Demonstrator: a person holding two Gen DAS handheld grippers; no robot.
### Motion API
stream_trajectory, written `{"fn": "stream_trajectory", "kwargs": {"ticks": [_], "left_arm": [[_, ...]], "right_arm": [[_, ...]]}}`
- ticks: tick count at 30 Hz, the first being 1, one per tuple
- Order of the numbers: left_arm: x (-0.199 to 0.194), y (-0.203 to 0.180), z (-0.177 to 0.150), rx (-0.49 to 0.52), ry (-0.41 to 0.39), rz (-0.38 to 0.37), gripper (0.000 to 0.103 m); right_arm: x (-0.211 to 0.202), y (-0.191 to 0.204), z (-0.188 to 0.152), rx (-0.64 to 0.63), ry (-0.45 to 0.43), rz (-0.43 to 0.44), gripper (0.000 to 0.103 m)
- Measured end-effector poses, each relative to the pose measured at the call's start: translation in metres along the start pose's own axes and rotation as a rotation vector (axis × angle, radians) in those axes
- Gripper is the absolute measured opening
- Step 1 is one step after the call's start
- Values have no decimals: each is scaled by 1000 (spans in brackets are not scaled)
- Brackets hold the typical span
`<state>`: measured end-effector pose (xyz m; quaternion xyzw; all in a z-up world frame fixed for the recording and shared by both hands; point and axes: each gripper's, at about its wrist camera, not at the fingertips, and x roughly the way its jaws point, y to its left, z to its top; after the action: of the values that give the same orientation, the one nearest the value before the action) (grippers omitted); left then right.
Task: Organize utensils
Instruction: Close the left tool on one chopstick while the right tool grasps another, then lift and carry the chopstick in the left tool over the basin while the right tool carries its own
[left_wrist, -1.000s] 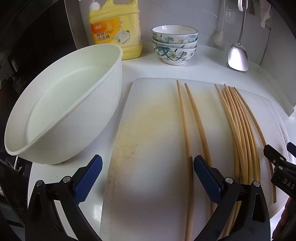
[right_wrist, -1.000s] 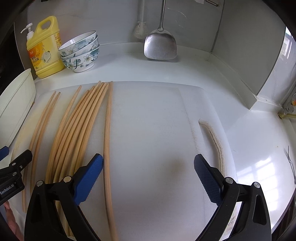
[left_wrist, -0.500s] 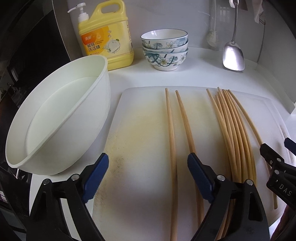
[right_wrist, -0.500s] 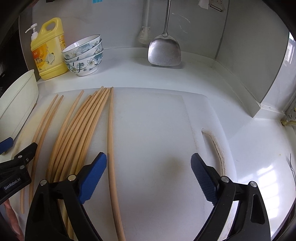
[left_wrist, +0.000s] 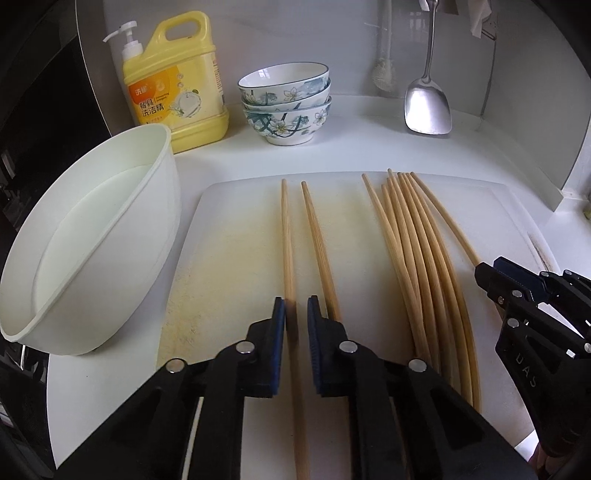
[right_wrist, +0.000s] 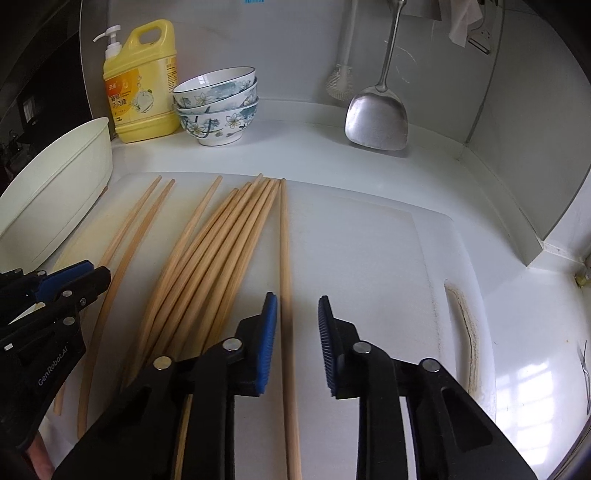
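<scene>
Several bamboo chopsticks lie lengthwise on a white cutting board. My left gripper has its jaws nearly shut around the leftmost chopstick, with a second chopstick just right of it. A bundle of chopsticks lies further right. My right gripper has its jaws partly closed astride the rightmost single chopstick, with a gap on its right side. The bundle lies to its left in the right wrist view.
A large white bowl stands left of the board. A yellow detergent bottle, stacked floral bowls and a hanging steel spatula are at the back wall. The counter edge and a raised ledge lie right.
Both grippers have narrowed from wide open. The left jaws closed around the leftmost chopstick, the right jaws around the rightmost one. Both views have pulled back and up slightly.
</scene>
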<state>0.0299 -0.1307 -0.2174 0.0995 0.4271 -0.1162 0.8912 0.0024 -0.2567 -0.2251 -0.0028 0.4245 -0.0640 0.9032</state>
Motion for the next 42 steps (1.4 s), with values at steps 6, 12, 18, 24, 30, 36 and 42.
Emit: {"fn": "stream_trajectory", "kwargs": {"ticks": [6, 12, 18, 24, 30, 36, 42], "left_arm": [[0, 4, 2, -10, 10, -20, 7], [-3, 11, -1, -43, 22, -47, 7], [-11, 14, -1, -62, 24, -57, 7], [-43, 20, 18, -79, 1, -59, 7], [-98, 49, 44, -123, -36, -35, 7], [-136, 115, 59, -191, -77, 32, 7], [-125, 193, 75, -201, -90, 57, 7]], "right_arm": [[-2, -2, 0, 17, 3, 26, 6], [-6, -8, -2, 58, 4, 58, 6], [-18, -13, -1, 104, 2, 81, 6], [-51, -15, 20, 106, -43, 95, 6], [-95, 1, 58, 85, -109, 164, 6], [-119, 62, 102, 37, -157, 249, 6], [-95, 148, 137, 34, -125, 316, 6]]}}
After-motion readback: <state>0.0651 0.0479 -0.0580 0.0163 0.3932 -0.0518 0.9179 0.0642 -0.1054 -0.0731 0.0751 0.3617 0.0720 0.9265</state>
